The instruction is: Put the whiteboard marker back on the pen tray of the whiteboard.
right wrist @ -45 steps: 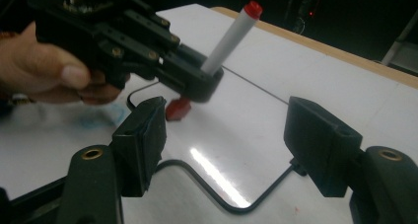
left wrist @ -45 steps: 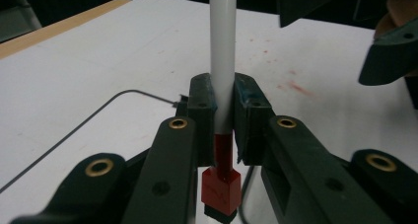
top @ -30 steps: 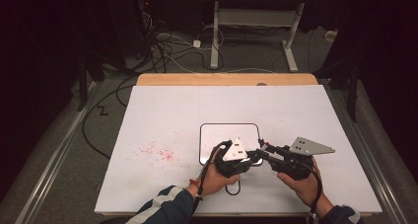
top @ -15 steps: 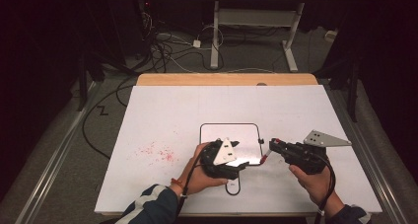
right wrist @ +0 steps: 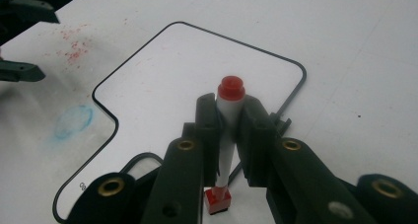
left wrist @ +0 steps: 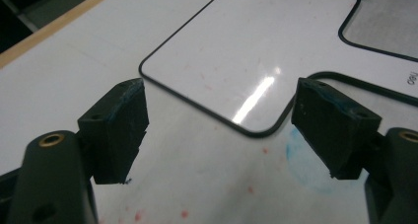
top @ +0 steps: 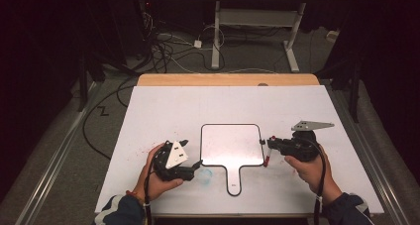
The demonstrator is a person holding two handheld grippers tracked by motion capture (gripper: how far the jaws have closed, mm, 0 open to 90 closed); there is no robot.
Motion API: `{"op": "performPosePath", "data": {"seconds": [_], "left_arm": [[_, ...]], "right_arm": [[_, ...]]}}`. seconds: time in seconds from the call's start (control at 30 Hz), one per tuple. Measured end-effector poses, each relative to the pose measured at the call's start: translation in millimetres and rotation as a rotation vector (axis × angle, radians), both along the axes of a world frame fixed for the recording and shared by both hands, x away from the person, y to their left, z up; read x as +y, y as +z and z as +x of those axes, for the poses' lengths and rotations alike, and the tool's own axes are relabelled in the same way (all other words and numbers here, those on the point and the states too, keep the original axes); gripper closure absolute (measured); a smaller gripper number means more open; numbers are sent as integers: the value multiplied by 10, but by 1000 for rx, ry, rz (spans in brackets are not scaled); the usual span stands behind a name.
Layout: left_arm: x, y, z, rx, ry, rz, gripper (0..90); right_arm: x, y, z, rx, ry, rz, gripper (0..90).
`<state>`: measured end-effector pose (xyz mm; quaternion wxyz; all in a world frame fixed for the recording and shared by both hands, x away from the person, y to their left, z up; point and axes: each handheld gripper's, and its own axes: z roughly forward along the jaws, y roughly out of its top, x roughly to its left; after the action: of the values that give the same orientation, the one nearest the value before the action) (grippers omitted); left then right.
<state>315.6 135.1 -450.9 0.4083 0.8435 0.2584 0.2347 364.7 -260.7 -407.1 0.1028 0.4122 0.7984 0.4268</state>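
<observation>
I hold the marker (right wrist: 228, 130) in my right claw (top: 271, 146), jaws closed on its barrel, long axis across them, at the board's (top: 231, 144) right edge. My left claw (top: 193, 169) gapes empty by its near-left corner, mid-bench (top: 163, 106).

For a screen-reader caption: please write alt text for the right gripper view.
The right gripper grips a red-capped marker upright between its fingers, above a black-edged paddle whiteboard on a white table with a blue smudge.
</observation>
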Motion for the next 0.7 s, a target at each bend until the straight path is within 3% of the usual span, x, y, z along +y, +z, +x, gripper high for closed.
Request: {"op": "performPosePath", "data": {"seconds": [0.17,0.3,0.43,0.57,0.63,0.7], "left_arm": [[196,-33,-133,7,39,-7,215],[354,-79,-272,36,60,-26,216],[474,-119,-340,63,86,-45,216],[477,-142,-325,74,81,-48,219],[450,-156,-316,79,65,-37,219],[424,-165,-310,80,55,-32,219]], "right_arm": [[55,-23,107,18,-8,7,805],[87,-89,222,27,-35,21,793],[107,-215,377,65,-71,47,790],[91,-373,538,105,-123,58,773],[78,-436,591,120,-130,100,773],[93,-488,627,126,-147,82,764]]}}
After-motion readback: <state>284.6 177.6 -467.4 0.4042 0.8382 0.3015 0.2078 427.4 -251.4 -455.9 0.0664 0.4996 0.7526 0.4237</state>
